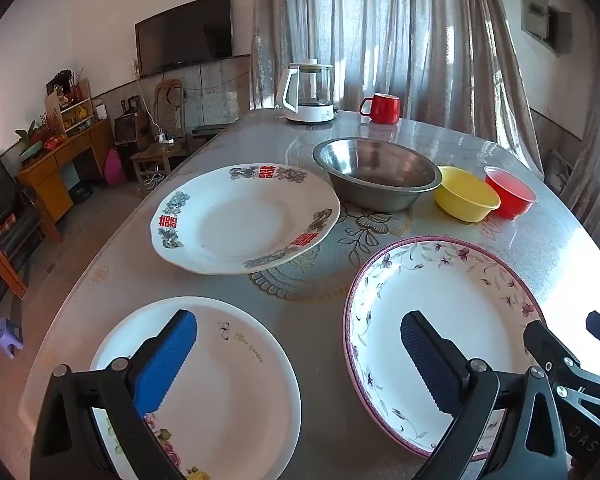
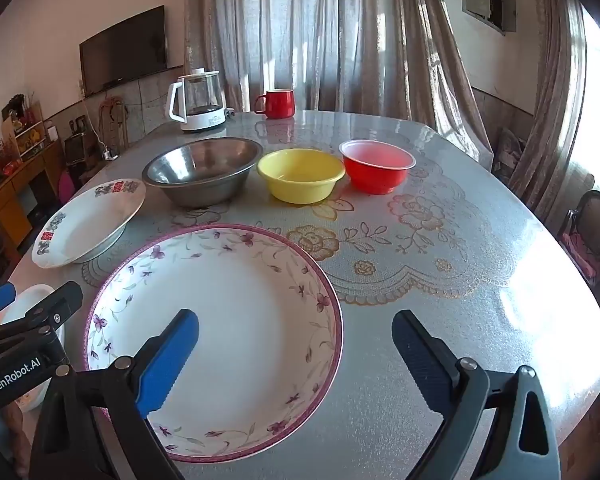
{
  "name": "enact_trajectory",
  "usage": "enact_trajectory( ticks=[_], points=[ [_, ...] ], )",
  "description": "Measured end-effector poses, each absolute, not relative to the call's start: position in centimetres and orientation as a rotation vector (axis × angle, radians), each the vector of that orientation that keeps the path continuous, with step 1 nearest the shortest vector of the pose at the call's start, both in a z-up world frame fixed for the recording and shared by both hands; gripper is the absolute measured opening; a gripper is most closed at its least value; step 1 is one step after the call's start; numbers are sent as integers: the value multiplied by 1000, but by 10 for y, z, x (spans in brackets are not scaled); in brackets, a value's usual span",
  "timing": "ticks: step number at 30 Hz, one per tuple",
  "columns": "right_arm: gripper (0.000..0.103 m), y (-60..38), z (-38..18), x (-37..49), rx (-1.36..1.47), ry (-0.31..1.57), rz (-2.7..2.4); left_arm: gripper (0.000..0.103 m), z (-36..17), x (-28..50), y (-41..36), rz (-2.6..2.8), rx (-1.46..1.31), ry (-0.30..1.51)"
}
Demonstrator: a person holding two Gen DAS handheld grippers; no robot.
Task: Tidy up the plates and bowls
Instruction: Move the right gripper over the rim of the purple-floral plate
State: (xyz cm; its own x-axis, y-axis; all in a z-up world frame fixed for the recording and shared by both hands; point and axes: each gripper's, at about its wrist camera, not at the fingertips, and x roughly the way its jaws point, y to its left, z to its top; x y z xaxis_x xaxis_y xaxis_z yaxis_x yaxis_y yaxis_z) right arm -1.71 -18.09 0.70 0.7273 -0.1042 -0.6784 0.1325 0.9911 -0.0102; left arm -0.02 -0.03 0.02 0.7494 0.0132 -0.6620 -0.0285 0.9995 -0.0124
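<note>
Three plates lie unstacked at the near end of the table [image 2: 480, 280], with the purple-rimmed floral plate [image 2: 220, 320] nearest the right gripper [image 2: 296, 356], which hovers spread and empty. The left gripper [image 1: 300, 354], also spread, hangs between it and the Rose Garden plate [image 1: 236, 392]. A clean lift likely means pinching one rim squarely. That plate's near edge is hidden.

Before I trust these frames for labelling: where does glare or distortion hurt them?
Right wrist view: window light blows out the table at right. Left wrist view: a blown-out patch beside the purple-rimmed plate. Both views: fisheye curves the table edges and darkens the corners; the dishes look sharp.
</note>
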Motion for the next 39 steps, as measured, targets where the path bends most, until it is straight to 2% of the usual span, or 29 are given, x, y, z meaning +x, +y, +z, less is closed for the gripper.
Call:
enact_trajectory(
  ticks=[39],
  points=[
    [99, -180, 8, -7, 39, 724, -105, 103, 0, 8, -9, -19, -12, 741]
  ],
)
